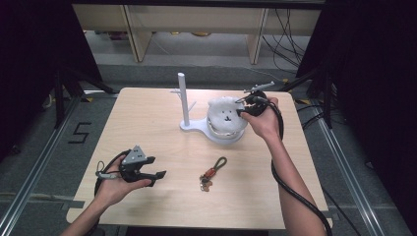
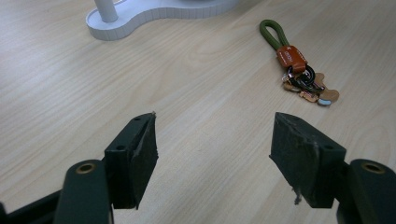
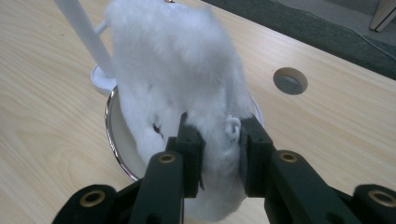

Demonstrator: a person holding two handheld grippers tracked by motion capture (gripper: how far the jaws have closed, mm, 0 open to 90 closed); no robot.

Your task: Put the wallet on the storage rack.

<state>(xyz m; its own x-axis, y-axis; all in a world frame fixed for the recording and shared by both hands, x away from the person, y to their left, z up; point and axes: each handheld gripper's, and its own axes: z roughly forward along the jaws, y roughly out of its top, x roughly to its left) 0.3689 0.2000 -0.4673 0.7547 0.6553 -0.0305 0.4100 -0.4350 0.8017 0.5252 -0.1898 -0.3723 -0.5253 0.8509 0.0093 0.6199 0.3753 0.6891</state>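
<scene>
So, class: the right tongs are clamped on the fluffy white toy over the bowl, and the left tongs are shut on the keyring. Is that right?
Not quite. The left tongs are open over bare table, with the keyring lying apart ahead of them, as the left gripper view shows. The right tongs are indeed clamped on the fluffy white toy over the bowl.

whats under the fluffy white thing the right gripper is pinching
A shiny metal bowl on the white stand's base. The fluffy white plush, held by the right gripper, drapes into it, hiding the bowl's inside.
</scene>
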